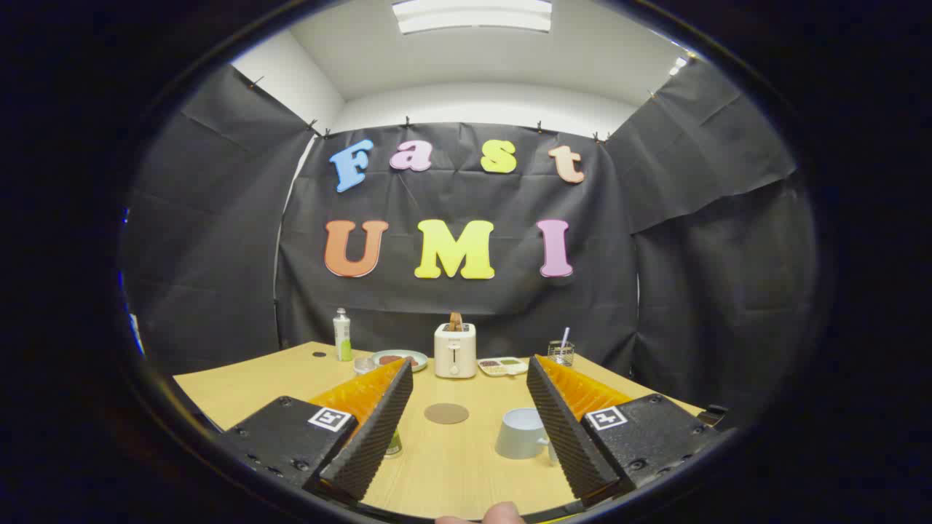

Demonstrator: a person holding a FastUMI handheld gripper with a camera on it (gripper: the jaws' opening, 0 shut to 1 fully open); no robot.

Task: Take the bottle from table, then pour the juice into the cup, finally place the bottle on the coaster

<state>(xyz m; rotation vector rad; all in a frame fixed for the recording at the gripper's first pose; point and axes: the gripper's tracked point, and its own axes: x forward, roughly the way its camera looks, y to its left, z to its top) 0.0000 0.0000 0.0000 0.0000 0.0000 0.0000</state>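
Gripper (pixel 470 407) held wide apart above the tabletop (pixel 451 466), pinching nothing.

The bottle (pixel 394 442) peeks out just behind the left finger, mostly hidden. The round coaster (pixel 446 413) lies between the fingers; the cup (pixel 522 433) stands against the right finger. Beyond them, a toaster (pixel 455 350) stands near the booth's wall.

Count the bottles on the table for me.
2: one bottle stands at the far edge beside the plate; another sits mostly hidden behind the open gripper's left finger.
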